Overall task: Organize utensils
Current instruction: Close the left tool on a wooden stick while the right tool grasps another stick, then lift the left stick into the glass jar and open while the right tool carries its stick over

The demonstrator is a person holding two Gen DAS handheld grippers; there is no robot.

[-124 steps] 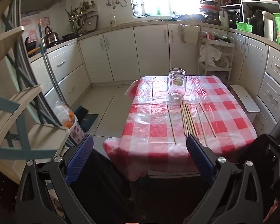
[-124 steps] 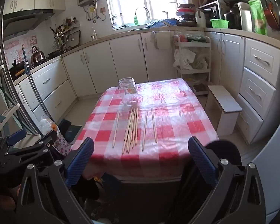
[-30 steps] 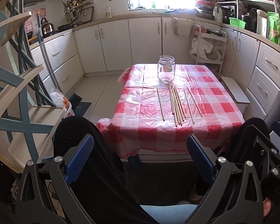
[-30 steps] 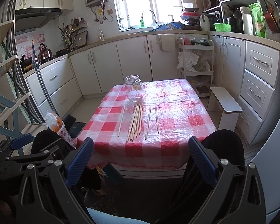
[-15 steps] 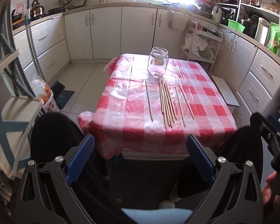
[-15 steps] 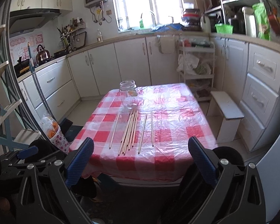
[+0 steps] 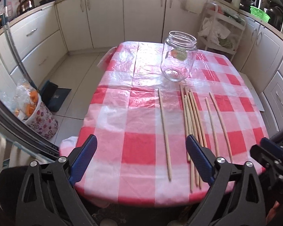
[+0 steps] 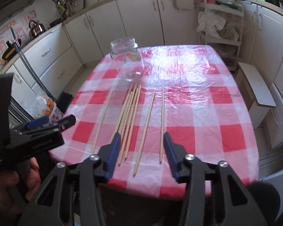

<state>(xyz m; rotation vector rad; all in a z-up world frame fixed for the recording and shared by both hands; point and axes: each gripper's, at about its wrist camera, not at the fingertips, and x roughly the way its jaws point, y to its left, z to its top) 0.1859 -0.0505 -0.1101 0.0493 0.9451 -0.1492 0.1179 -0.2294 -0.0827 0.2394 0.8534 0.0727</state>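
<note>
Several wooden chopsticks (image 7: 193, 124) lie side by side on a red-and-white checked tablecloth (image 7: 137, 146), pointing towards an empty glass jar (image 7: 178, 55) that stands upright at the far middle. My left gripper (image 7: 141, 158) is open and empty, above the table's near edge. My right gripper (image 8: 142, 154) is partly closed, empty, with its fingers either side of the near ends of two chopsticks (image 8: 152, 124), above them. The jar (image 8: 127, 58) and the cloth (image 8: 207, 113) show in the right wrist view too.
White kitchen cabinets (image 7: 103, 18) ring the room. A flowered bin with orange peel (image 7: 35, 113) stands on the floor left of the table. A white stool (image 8: 254, 88) and a wire trolley (image 8: 220, 28) are on the right. The left gripper's body (image 8: 32, 137) is at the left.
Both grippers have moved forward and down to the table's near edge. The right gripper's fingers have narrowed from wide open. The chopsticks and jar have not moved.
</note>
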